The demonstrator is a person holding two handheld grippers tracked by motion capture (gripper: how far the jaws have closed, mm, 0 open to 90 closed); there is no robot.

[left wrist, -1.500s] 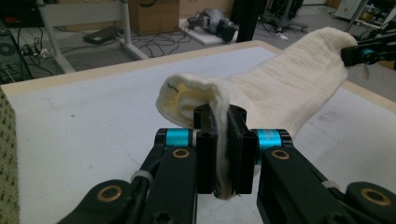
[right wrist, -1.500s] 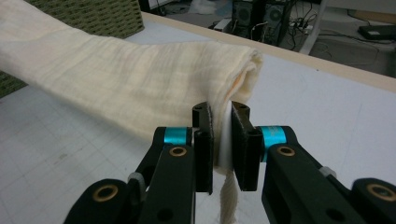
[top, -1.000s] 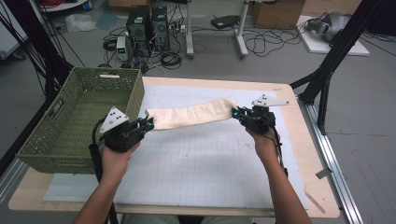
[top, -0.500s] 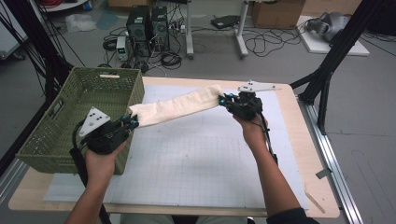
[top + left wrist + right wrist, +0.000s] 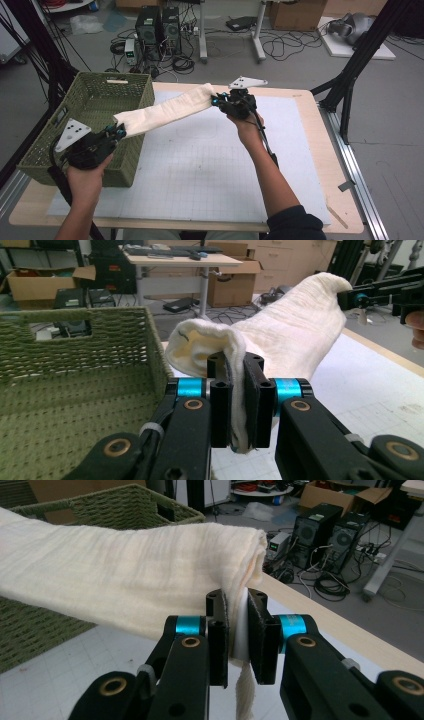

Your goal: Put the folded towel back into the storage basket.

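A folded cream cloth (image 5: pixel 165 112) hangs stretched in the air between both grippers. My left gripper (image 5: pixel 119 132) is shut on its near-left end, right over the front right corner of the green woven basket (image 5: pixel 90 102). My right gripper (image 5: pixel 216 101) is shut on the far end, above the back of the white mat (image 5: pixel 210 165). In the left gripper view the cloth (image 5: pixel 280 335) is pinched between the jaws (image 5: pixel 238 405), with the basket (image 5: pixel 75 375) to the left. In the right gripper view the cloth (image 5: pixel 125 575) runs off to the left from the pinching jaws (image 5: pixel 238 635).
The basket is open-topped and stands at the table's left edge. Black frame posts (image 5: pixel 350 75) rise beside the table's right side. Computers and cables (image 5: pixel 160 25) lie on the floor beyond the table.
Both hands have carried the stretched cloth to the left and a little up; the left end now hangs over the basket's corner, and the right end is near the table's back middle.
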